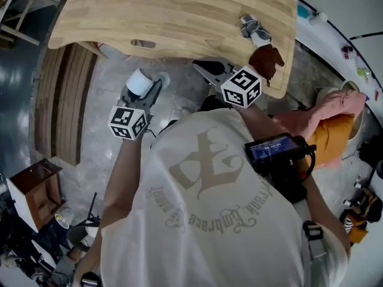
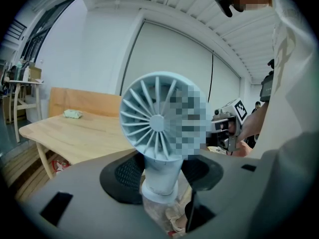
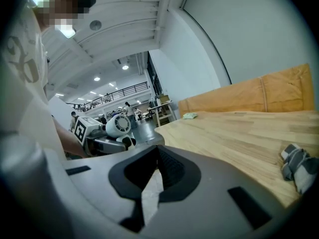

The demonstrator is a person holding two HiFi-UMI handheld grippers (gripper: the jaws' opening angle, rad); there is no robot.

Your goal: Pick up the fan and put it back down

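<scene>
A small pale blue-white fan [image 2: 158, 118] stands upright between the jaws of my left gripper [image 2: 162, 172], which is shut on its handle. From above, the fan [image 1: 140, 82] shows as a white cylinder at the tip of the left gripper [image 1: 153, 86], held in the air over the floor, short of the table's near edge. My right gripper [image 1: 202, 69] hovers beside it by the table edge, its jaws together with nothing between them [image 3: 157, 166]. In the right gripper view, the left gripper [image 3: 102, 136] and the fan [image 3: 118, 125] are off to the left.
A wooden table [image 1: 179, 11] spreads ahead, bearing a grey-white bundle [image 1: 254, 30], a dark brown object [image 1: 266, 61] and a small green item [image 2: 73, 114]. A slatted wooden bench [image 1: 63, 100] lies left; a basket with pink and orange cloth [image 1: 335, 118] stands right.
</scene>
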